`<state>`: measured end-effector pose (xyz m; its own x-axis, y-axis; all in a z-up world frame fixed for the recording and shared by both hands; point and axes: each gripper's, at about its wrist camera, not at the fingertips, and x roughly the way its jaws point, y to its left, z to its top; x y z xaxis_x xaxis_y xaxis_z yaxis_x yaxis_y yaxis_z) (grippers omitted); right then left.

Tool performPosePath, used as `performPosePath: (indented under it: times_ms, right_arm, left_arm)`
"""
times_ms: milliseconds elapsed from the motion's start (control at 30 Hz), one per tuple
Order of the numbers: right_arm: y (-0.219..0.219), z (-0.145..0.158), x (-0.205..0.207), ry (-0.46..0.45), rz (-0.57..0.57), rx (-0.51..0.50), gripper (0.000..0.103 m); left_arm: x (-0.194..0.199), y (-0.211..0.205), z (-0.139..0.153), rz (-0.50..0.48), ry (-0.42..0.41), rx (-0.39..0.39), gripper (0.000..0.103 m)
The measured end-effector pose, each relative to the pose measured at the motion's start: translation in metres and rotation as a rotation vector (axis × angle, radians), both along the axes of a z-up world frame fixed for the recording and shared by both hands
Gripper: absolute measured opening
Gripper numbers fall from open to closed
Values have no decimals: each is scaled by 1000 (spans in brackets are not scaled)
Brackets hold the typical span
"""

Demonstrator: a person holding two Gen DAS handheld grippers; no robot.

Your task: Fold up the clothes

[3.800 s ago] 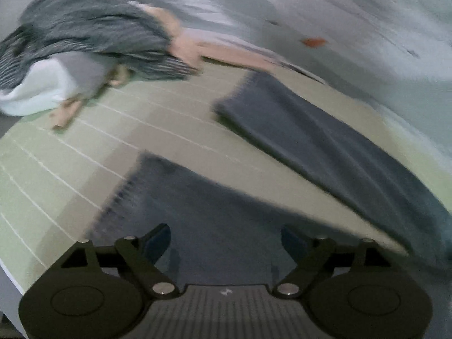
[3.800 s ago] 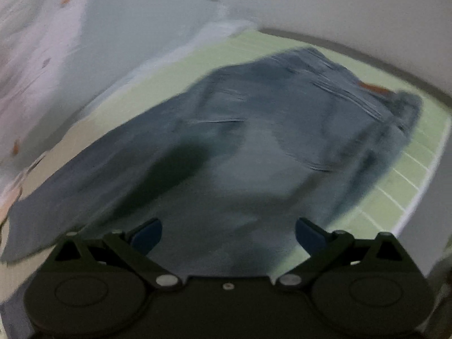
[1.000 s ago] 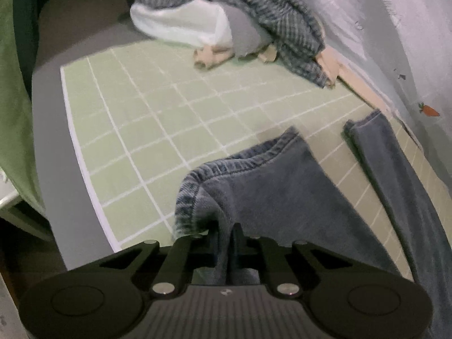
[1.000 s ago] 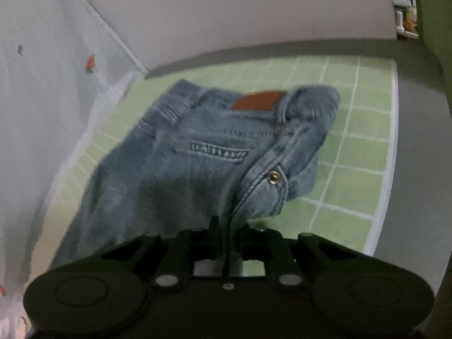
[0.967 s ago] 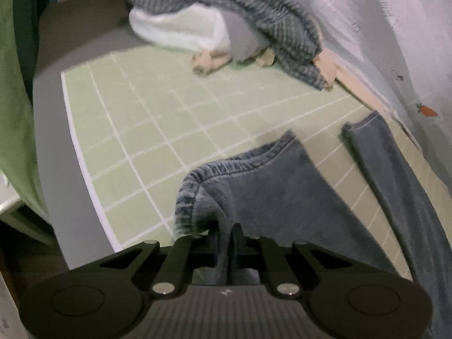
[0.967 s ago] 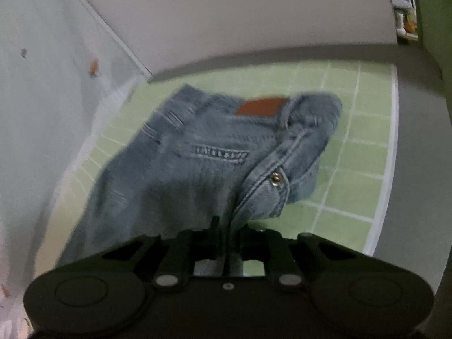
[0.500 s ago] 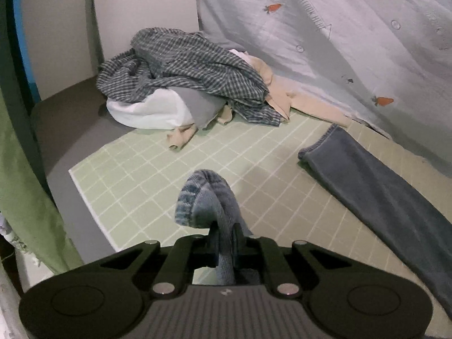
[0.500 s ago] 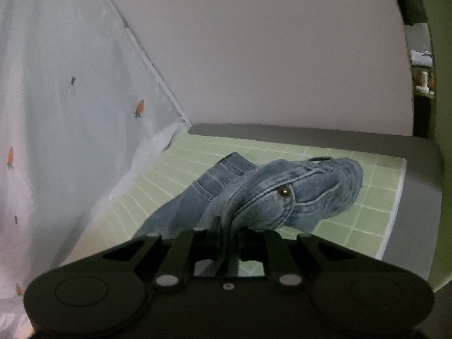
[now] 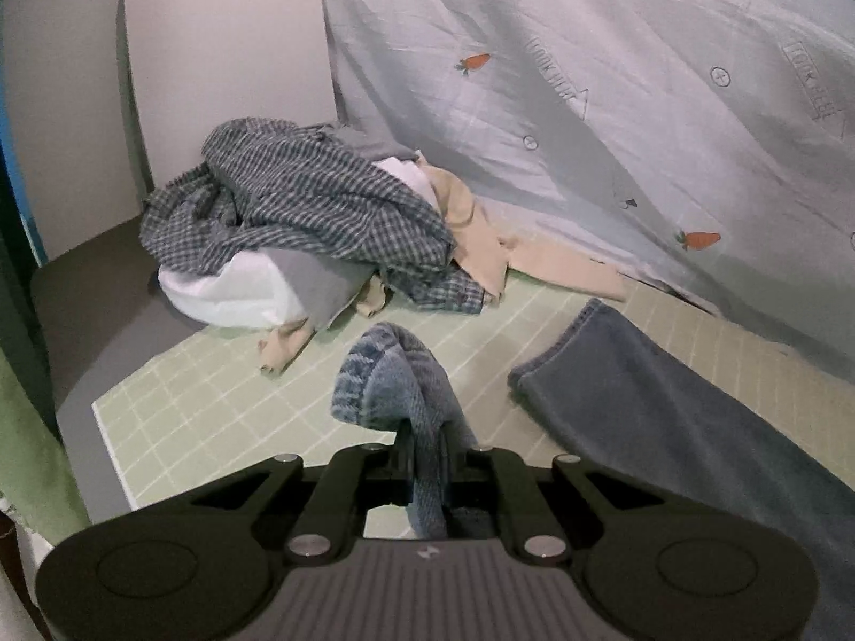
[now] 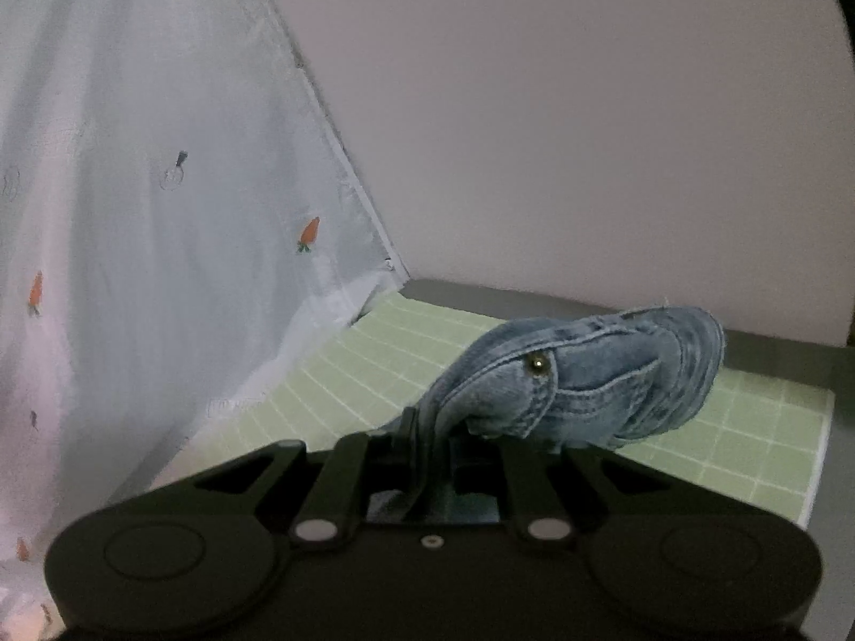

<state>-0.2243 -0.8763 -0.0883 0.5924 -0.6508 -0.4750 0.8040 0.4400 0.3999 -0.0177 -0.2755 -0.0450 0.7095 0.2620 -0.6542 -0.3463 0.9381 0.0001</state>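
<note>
Pale carrot-print fabric (image 9: 614,123) is hanging behind a table (image 9: 91,320) that is carrying a green grid mat (image 9: 214,400), with a heap of unfolded clothes (image 9: 299,224) sitting at the far left corner. Both grippers are holding the jeans (image 9: 668,416) up off the mat. The left gripper (image 9: 426,462) is pinching the hem of one leg, its fingers pressed tight with denim bunching up between them, while the other leg is lying flat on the mat just to the right. The right gripper (image 10: 427,454) is clamping the waistband end of the jeans (image 10: 588,379) near the brass button, its fingers likewise closed fully on the cloth, and the waist is drooping forward over the mat (image 10: 374,368).

Judging from this, a lengthwise fold is being set up. The main risk looks like slippage: each grip is taking only a narrow bite of thick, heavy denim, so a quick swing could pull a seam free. The loose leg may also be dragging and creasing, leaving the legs misaligned once laid down. Carrying the hem too far left could snag the clothes heap.
</note>
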Motion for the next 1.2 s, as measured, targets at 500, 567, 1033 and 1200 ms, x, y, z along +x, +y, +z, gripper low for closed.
performPosePath:
  times_ms: [500,567,1033,1200]
  right_arm:
    - [-39,-13,124,108,9,-78,11]
    - [-58,-17,151,136,29,-77,11]
    - [-52,-79,202,514,106,-12,97]
    - [-35,-99,150,474,-30,136,100]
  left_arm:
    - [149,-53,-6,-68,26,10,10]
    - [185,-64,-14,-100,37,6,10]
    - [231,-82,-101,-77,201,44,82]
    - [190,-49,-126,32,241,-58,84]
